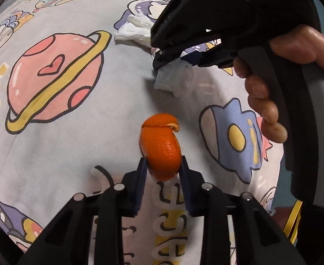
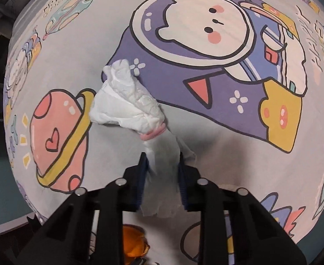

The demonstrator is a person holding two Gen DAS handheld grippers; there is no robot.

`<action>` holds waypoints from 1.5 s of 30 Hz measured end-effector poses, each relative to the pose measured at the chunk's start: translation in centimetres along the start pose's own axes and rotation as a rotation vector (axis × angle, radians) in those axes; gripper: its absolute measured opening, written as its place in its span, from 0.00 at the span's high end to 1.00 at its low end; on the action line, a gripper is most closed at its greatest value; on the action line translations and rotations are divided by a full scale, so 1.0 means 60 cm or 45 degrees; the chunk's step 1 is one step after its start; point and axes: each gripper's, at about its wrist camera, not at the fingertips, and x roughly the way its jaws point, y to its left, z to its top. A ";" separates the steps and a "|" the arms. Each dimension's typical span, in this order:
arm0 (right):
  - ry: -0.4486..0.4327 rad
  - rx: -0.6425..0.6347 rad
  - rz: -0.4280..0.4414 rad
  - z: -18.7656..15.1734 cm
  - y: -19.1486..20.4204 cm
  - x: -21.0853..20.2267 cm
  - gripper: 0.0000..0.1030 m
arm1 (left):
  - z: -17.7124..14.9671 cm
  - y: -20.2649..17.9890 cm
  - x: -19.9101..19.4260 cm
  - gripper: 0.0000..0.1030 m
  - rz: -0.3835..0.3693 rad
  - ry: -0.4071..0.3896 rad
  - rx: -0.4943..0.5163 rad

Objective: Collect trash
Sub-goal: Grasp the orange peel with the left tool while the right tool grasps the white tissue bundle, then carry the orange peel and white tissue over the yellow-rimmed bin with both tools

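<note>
both grippers clamped on trash over a cartoon-print bedsheet

nearest the left wrist camera, the left gripper (image 1: 163,165) pinches a curled piece of orange peel (image 1: 161,145) between its blue pads, the peel standing up off the bedsheet (image 1: 73,154). beyond it, the person's hand (image 1: 272,88) grips the handle of the right gripper (image 2: 163,161), whose tips come down on a pale tissue. in the right wrist view that gripper is clenched on the narrow tail of a crumpled white tissue wad (image 2: 126,101), which has a pink band (image 2: 154,132) around its neck; the bulk of the wad lies on the sheet just past the pads, between a pink ringed planet print (image 2: 58,141) and a purple astronaut bear print (image 2: 206,44) farther off.
</note>
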 end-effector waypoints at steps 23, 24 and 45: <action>-0.124 0.063 0.139 -0.147 -0.047 -0.160 0.88 | -0.098 -0.016 -0.167 0.77 0.065 -0.057 0.254; -0.135 0.080 0.145 -0.164 -0.057 -0.170 0.88 | -0.106 -0.020 -0.174 0.77 0.062 -0.059 0.278; -0.395 0.603 0.098 -0.622 -0.284 -0.330 0.88 | -0.241 -0.216 -0.293 0.77 -0.033 -0.205 0.790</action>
